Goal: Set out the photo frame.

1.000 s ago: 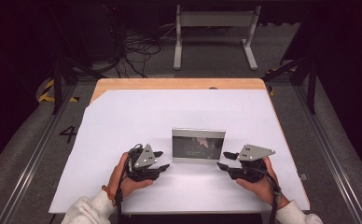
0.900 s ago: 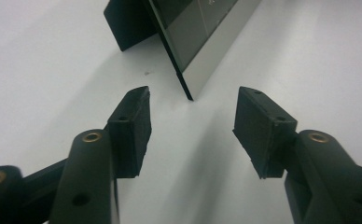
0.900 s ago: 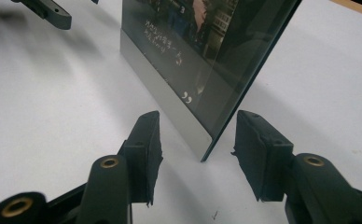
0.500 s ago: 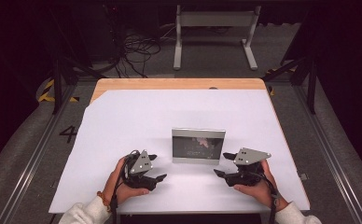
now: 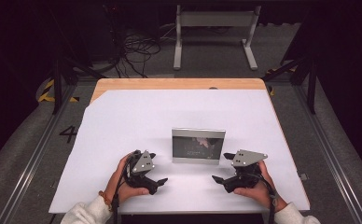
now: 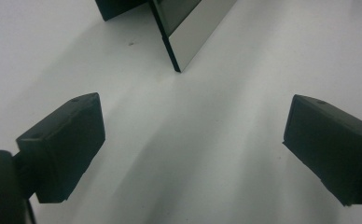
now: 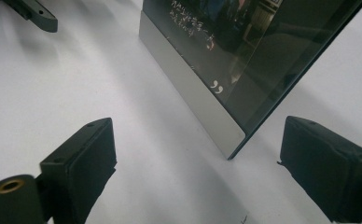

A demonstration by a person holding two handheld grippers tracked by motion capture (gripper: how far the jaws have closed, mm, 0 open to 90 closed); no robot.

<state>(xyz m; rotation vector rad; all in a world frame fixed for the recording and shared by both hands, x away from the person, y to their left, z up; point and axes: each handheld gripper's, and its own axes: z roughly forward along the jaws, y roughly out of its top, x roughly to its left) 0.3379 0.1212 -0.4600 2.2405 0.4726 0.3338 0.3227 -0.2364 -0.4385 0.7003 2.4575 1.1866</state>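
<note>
A small framed picture (image 5: 198,145) with a dark glossy face and a silver bottom strip stands upright on the white table top (image 5: 170,112). My left gripper (image 5: 156,168) rests left of it and a little nearer, held in a hand, open. My right gripper (image 5: 221,167) rests to its right, also open. Both sets of jaws have just been opening, with nothing between them. In the left gripper view the left gripper (image 6: 193,140) faces the picture's near edge (image 6: 184,32). In the right gripper view the right gripper (image 7: 198,158) faces the picture's front corner (image 7: 244,56).
A wooden strip (image 5: 179,84) shows at the table's far edge. Beyond it on the floor are a metal stand (image 5: 214,32) and loose cables (image 5: 137,51). Rails (image 5: 34,154) run along both sides. A jaw of the other gripper (image 7: 34,14) shows at the right gripper view's top left.
Both grippers' jaws have spread wider apart. The hands and the picture stay about where they were.
</note>
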